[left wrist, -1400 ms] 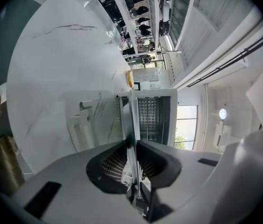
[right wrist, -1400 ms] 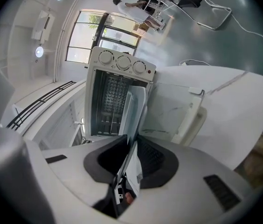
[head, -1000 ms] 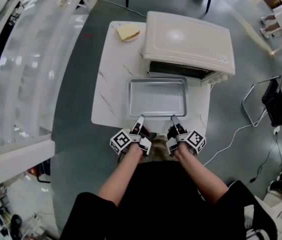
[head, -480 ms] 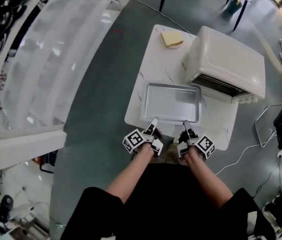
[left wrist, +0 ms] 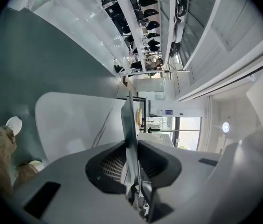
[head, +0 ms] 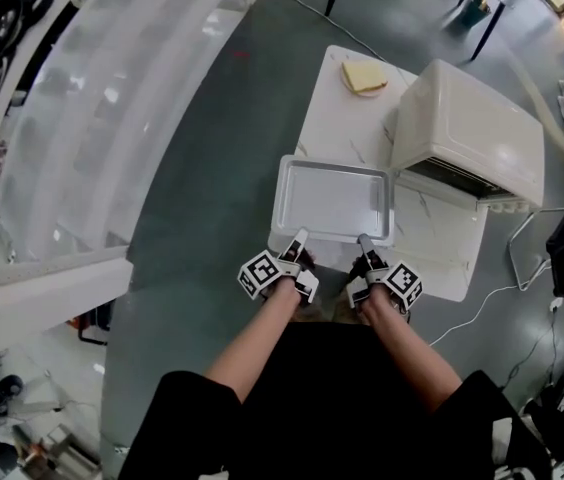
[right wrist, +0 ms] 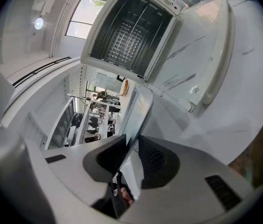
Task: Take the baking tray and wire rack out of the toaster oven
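The silver baking tray (head: 332, 200) sits level over the left part of the white table (head: 442, 258), its long near rim toward me. My left gripper (head: 300, 236) is shut on that rim near its left end; in the left gripper view the rim (left wrist: 130, 129) runs edge-on between the pads. My right gripper (head: 362, 240) holds the same rim further right; its jaws have just been opening slightly, with the tray's rim (right wrist: 138, 111) still between the pads. The cream toaster oven (head: 472, 128) stands right of the tray, door (right wrist: 206, 59) down. The wire rack (right wrist: 124, 41) shows inside it.
A slice of bread (head: 364, 76) lies at the table's far corner. A long white counter (head: 112, 118) runs along the left. A white cable (head: 482, 303) trails over the grey floor at the right, by a metal chair frame (head: 547, 218).
Both grippers have carried the tray away from the oven's mouth, to the left across the table. It now lies over the table's left edge instead of in front of the oven.
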A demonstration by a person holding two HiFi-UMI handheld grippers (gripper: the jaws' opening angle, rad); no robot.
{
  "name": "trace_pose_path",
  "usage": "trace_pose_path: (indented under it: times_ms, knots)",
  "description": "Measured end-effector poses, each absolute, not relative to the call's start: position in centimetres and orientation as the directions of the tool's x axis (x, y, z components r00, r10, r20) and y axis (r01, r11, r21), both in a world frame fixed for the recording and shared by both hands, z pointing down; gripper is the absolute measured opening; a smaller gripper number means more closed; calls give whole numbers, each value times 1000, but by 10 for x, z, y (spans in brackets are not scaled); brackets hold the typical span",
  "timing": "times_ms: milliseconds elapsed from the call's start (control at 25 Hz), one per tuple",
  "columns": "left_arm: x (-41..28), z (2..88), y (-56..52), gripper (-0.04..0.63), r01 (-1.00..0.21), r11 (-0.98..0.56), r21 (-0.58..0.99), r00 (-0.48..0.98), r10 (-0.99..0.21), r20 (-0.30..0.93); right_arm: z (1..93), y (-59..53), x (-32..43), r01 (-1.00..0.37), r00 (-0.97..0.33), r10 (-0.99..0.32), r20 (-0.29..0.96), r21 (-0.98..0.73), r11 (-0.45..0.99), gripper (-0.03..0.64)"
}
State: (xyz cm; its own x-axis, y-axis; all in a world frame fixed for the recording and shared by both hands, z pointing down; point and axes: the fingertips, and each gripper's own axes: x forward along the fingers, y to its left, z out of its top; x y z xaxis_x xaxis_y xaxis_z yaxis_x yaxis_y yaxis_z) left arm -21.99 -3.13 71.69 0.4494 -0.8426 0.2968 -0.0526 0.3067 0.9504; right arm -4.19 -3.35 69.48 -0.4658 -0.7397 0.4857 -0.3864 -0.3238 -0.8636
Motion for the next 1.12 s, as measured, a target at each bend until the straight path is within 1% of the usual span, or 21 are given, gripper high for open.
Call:
trace_pose_path:
  times_ms: [240,440,520,680,840,960,1080,1120]
  knots:
    - [-233,734,-42,89,-65,349,935,468,-817,337,714,-42,-53,-408,-444,-723,529,-838,-362,100]
    - [-235,749,-49,87,-70,386,920,473,-799,371,734,-45,-57,-395,-444,-715,540,-834,-385,103]
    - [-236,757,-51,84,-99,412,906,487,-774,405,743,-45,-57,-403,-442,-703,558,-823,-400,104]
    - [-235,779,-47,72,-168,515,841,522,-677,519,763,-43,-59,-438,-433,-667,606,-789,-432,104]
    - [-236,794,-40,61,-210,592,778,533,-598,599,779,-35,-61,-447,-414,-612,674,-736,-508,114]
    - [-239,803,-37,58,-194,647,738,511,-575,639,787,-31,-63,-437,-403,-576,711,-703,-561,129]
    - [-237,806,-42,57,-180,674,716,495,-567,658,786,-34,-62,-425,-403,-565,720,-694,-581,129]
    - [-236,806,-43,58,-177,681,710,491,-565,664,785,-34,-63,-420,-407,-559,722,-691,-588,143]
